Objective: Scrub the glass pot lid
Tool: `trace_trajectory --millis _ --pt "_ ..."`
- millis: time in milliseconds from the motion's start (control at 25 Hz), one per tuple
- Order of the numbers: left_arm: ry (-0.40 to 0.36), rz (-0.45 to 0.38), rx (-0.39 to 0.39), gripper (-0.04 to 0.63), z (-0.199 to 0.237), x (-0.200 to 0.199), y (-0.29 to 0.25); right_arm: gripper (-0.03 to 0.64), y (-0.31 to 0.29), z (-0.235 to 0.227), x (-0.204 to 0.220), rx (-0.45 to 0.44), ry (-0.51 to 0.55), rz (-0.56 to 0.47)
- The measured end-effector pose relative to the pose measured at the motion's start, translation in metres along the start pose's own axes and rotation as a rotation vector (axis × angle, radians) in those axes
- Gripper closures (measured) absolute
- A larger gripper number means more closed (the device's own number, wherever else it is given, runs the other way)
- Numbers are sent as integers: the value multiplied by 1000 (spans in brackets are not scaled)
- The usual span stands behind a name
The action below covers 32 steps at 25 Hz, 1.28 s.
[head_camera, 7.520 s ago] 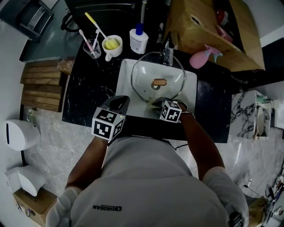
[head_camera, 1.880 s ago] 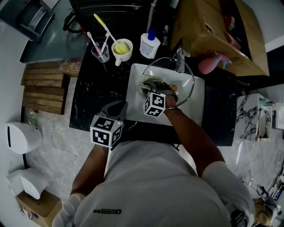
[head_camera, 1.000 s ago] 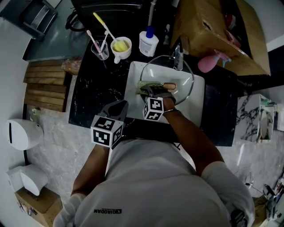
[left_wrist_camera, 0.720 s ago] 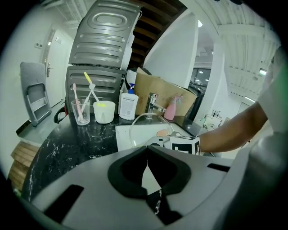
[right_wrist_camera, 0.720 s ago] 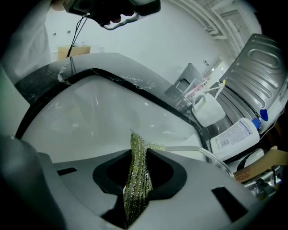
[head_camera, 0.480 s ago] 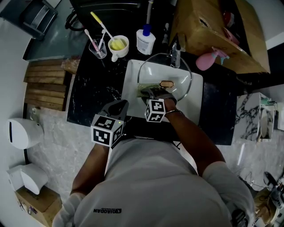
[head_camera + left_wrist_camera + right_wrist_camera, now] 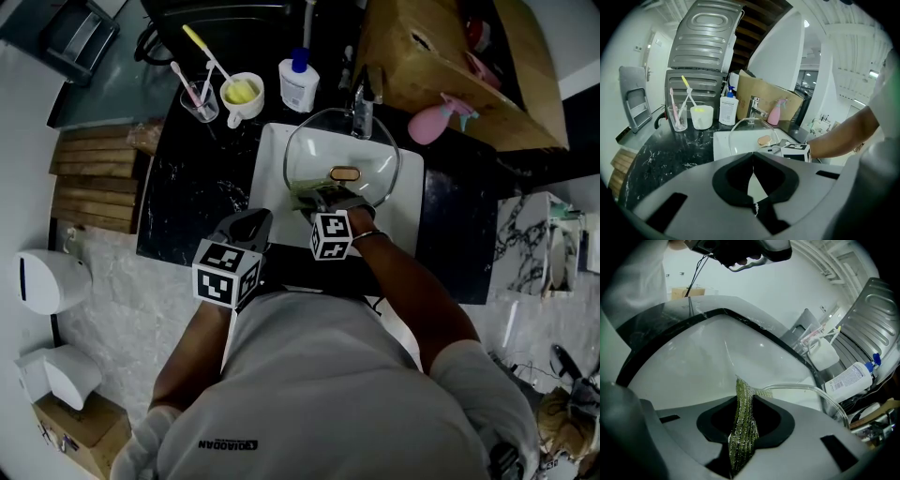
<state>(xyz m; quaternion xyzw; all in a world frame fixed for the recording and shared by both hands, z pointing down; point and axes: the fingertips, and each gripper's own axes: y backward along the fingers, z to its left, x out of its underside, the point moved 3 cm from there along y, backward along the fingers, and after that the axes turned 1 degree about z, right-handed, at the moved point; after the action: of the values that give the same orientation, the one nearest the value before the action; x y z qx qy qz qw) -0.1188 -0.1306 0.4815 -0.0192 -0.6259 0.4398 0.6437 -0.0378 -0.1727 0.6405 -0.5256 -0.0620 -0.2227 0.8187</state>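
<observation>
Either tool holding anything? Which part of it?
Right tool pinches the green scouring pad edge-on by one end. Left tool is shut, empty.

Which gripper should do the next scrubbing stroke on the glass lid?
Right. The right gripper is shut on the green scouring pad at the glass lid in the sink; the left gripper is shut, empty, near the counter edge.

Pale grey T-shirt (image 7: 309, 375); marker-cubed left gripper (image 7: 252, 221), right gripper (image 7: 323, 199)
</observation>
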Motion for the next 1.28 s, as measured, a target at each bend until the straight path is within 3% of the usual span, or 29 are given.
trace_trajectory --millis 520,840,1280 --pt "-3 17 -6 580 -17 -1 -16 514 13 27 21 -109 54 -23" --pt "1 112 23 580 -32 14 -35 514 22 37 34 -133 14 -32" --pt "-28 87 32 580 -41 6 -41 514 27 48 47 -170 -32 -40"
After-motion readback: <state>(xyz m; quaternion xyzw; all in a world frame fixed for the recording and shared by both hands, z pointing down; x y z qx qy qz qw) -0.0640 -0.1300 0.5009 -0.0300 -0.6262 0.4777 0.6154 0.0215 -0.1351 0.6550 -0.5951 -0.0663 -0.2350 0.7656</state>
